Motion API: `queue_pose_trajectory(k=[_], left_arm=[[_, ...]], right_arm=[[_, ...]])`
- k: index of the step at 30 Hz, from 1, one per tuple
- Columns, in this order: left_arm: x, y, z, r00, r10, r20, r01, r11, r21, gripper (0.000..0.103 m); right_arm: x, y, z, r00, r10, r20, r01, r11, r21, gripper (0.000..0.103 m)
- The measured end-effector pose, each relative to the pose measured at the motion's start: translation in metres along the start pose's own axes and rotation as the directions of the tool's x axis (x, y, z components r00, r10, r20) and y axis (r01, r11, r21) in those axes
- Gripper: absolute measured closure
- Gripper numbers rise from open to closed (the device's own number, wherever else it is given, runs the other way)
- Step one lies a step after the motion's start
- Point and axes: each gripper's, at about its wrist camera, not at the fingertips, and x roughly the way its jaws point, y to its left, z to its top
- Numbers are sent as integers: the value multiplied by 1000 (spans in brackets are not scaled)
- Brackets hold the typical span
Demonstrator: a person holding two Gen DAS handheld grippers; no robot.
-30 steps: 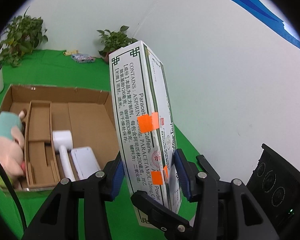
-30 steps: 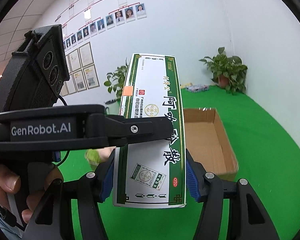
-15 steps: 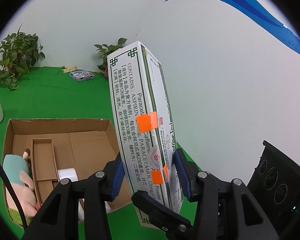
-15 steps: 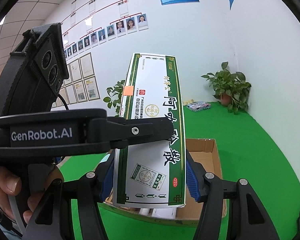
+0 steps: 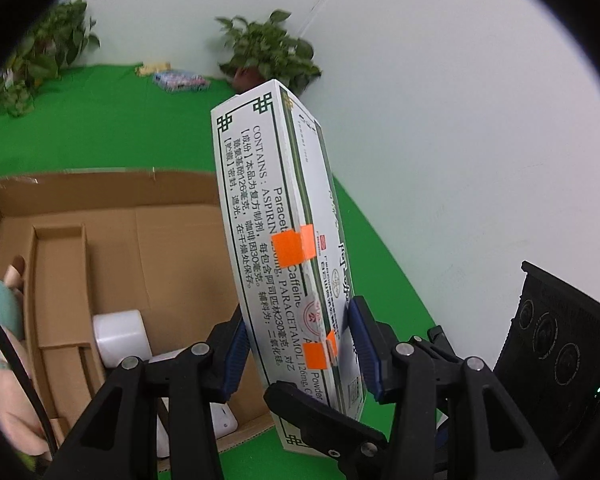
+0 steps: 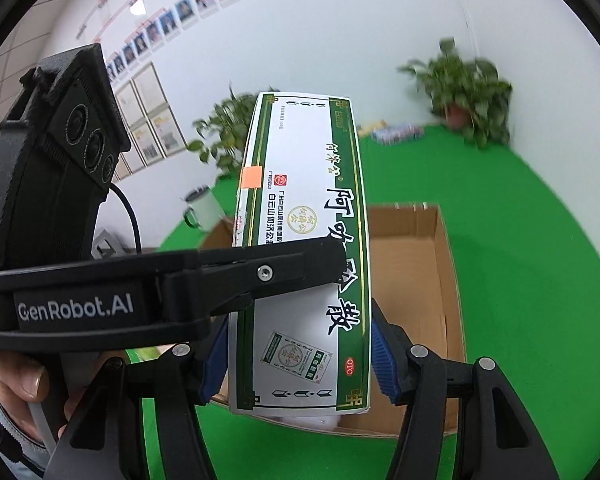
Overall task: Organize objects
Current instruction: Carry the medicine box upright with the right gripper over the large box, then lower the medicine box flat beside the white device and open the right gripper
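Together the left gripper (image 5: 298,350) and right gripper (image 6: 300,354) clamp the medicine box (image 6: 304,248) upright by its near end, above the cardboard box (image 5: 112,216).

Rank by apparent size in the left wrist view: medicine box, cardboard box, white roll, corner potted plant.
1. Cardboard box, partly cut off by the frame.
2. Medicine box, close to the lens, so enlarged.
3. Corner potted plant, far away, so its true size is unsure.
4. White roll.
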Motion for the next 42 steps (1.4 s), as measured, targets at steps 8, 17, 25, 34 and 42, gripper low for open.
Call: queue_pose_trajectory(k=[8, 17, 25, 34, 42], left_arm=[[71, 48, -22, 992, -6, -130, -7, 995, -100, 57], [131, 85, -43, 967, -76, -242, 25, 978, -207, 56], [123, 85, -42, 965, 28, -260, -68, 987, -145, 50], [5, 85, -60, 976, 218, -16, -219, 974, -54, 48], [-54, 79, -73, 897, 404, 182, -409, 913, -12, 48]], right_arm=[[66, -42, -41, 989, 10, -148, 2, 996, 85, 46], [116, -71, -84, 955, -25, -297, 72, 986, 148, 46], [142, -76, -95, 926, -131, -353, 170, 982, 81, 46], [153, -73, -101, 907, -158, -391, 195, 979, 57, 42], [153, -64, -103, 903, -206, -376, 225, 974, 8, 37]])
